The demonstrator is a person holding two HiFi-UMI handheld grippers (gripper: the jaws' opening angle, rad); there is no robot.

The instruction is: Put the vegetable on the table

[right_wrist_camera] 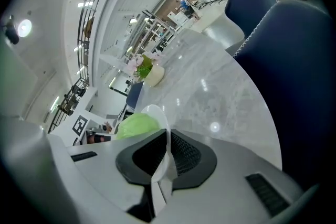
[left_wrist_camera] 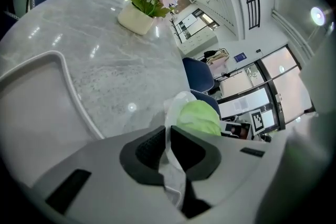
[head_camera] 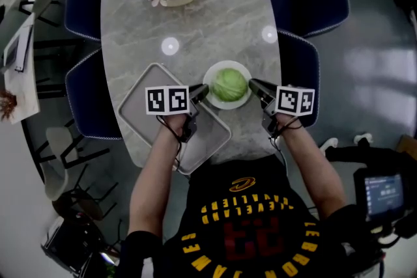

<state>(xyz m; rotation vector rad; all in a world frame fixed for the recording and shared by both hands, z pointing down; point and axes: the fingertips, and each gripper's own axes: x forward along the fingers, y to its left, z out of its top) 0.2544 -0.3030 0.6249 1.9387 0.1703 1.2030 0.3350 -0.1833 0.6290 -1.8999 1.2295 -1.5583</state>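
we list, left to right: tray [head_camera: 140, 107] on the table [head_camera: 215, 16]; left gripper [head_camera: 202, 92], clamped on the plate's [head_camera: 228, 105] left rim; cabbage [head_camera: 229, 84] on that plate, just right of the tray; right gripper [head_camera: 255, 84], clamped on the right rim. risk, we judge: lowering unevenly tilts the plate and the cabbage rolls off.

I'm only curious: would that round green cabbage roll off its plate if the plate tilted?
Probably: the cabbage looks ball-shaped and sits loose on a shallow white plate, so a tilt could roll it. It looks dense, likely heavy for its size. The left gripper and right gripper pinch only opposite edges, so keeping level matters.
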